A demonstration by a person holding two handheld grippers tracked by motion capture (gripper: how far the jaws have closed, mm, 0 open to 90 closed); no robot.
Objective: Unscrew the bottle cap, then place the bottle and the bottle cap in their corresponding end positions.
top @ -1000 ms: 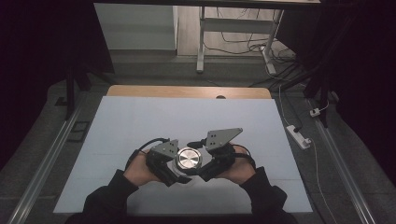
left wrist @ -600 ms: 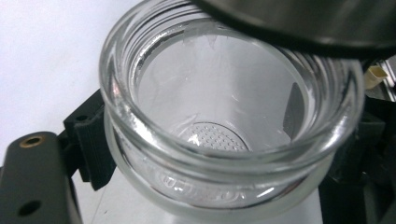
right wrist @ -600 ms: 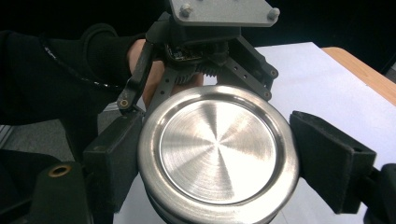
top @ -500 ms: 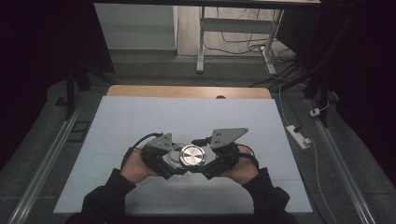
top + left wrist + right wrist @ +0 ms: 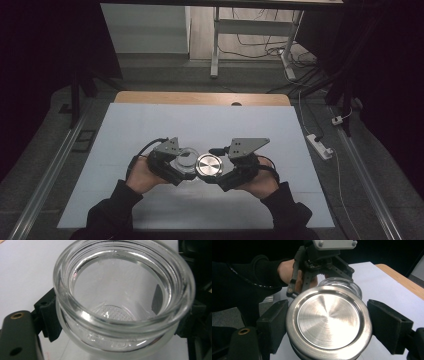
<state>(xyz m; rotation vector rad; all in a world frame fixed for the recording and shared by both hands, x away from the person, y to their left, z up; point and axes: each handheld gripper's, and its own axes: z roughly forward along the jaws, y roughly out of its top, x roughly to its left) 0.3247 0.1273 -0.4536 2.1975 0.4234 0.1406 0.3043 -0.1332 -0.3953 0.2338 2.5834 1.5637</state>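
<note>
Left gripper view cuts off the glass jar [image 5: 123,302] at its base — its open mouth shows nothing inside, and the left gripper [image 5: 172,167] clamps its sides with both pads. In the high view the right gripper [image 5: 220,172] holds the round metal lid [image 5: 209,165] edge to edge, just beside the jar, low over the white table [image 5: 125,125]. The lid's underside is hidden.

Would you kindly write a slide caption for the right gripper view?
Right gripper clamps a steel lid; beyond it, the left gripper holds an open glass jar.
</note>
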